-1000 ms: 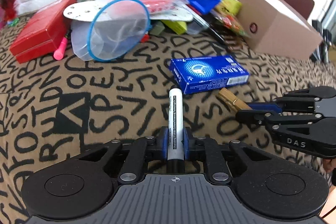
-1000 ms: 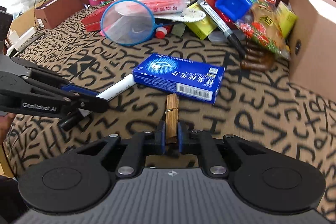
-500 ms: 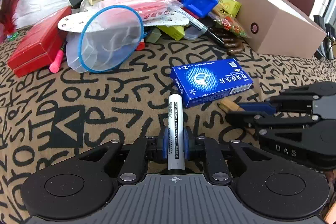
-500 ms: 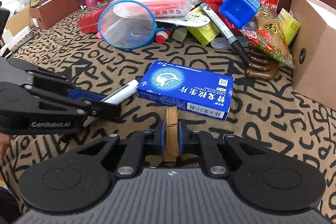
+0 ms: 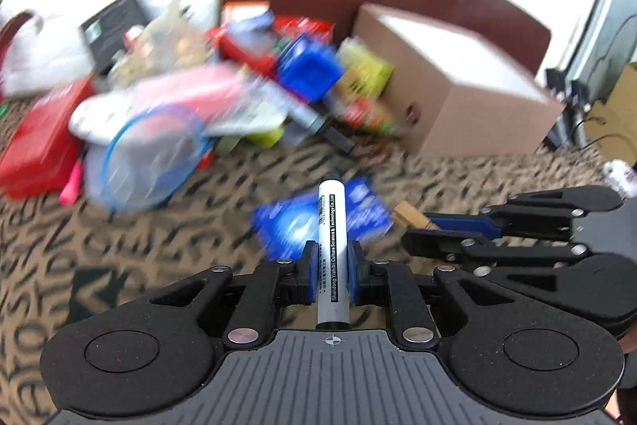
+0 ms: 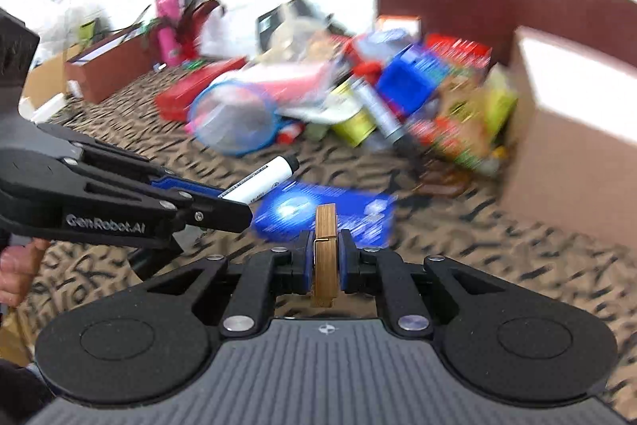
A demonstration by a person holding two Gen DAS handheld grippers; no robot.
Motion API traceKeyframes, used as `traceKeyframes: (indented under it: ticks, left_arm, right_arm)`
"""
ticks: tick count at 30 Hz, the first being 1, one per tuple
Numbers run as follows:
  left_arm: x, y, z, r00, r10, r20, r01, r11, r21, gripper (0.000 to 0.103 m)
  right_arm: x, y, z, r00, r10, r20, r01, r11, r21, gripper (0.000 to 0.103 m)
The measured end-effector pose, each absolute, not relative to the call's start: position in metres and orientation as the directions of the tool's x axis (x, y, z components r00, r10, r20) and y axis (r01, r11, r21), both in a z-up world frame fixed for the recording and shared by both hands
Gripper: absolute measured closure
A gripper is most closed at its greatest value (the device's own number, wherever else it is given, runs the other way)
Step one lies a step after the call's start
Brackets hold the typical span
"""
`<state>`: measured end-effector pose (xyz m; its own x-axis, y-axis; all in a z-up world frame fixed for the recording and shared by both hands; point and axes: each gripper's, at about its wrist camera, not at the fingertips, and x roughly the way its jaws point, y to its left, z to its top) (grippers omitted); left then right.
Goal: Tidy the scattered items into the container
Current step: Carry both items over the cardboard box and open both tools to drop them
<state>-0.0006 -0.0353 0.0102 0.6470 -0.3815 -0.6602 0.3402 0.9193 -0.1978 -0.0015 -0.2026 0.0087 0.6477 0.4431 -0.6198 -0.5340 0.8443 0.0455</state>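
Underneath, a letter-patterned brown cloth (image 5: 167, 237) covers the counter; cardboard box (image 5: 469, 98) at 2 o'clock. Left tool (image 5: 332, 265) clamps a white marker (image 5: 331, 222); right tool (image 6: 324, 257) clamps a wooden clothespin (image 6: 325, 249). Only the right view shows a hand (image 6: 16, 269) at 9 o'clock.

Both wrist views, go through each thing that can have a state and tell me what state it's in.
left gripper: shut on marker
marker: capped, held off the cloth
right gripper: shut on clothespin
clothespin: held upright
cardboard box: open-topped
blue box: closed, lying flat
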Motion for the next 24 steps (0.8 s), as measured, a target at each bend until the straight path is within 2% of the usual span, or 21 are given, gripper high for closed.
traceKeyframes:
  ticks: [6,13,18,24]
  left_arm:
    - [0.043,-0.084,0.049,0.663,-0.453,-0.595,0.408,0.886,-0.22,0.092]
    - [0.108,-0.152,0.085,0.654,-0.496,-0.571,0.442,0.863,-0.243,0.091]
    - [0.161,-0.189,0.096,0.637,-0.508,-0.58,0.422,0.859,-0.289,0.091]
    - [0.222,-0.228,0.073,0.634,-0.429,-0.644,0.368,0.899,-0.236,0.091]
  right_arm:
    - [0.03,-0.236,0.043,0.745,0.367,-0.556,-0.461,0.887,-0.033,0.088]
    - [0.089,-0.28,0.077,0.814,0.262,-0.519,-0.355,0.931,-0.087,0.088]
    - [0.14,-0.31,0.083,0.816,0.162,-0.554,-0.28,0.951,-0.134,0.088]
    - [0.191,-0.339,0.063,0.757,0.124,-0.642,-0.242,0.965,-0.098,0.088]
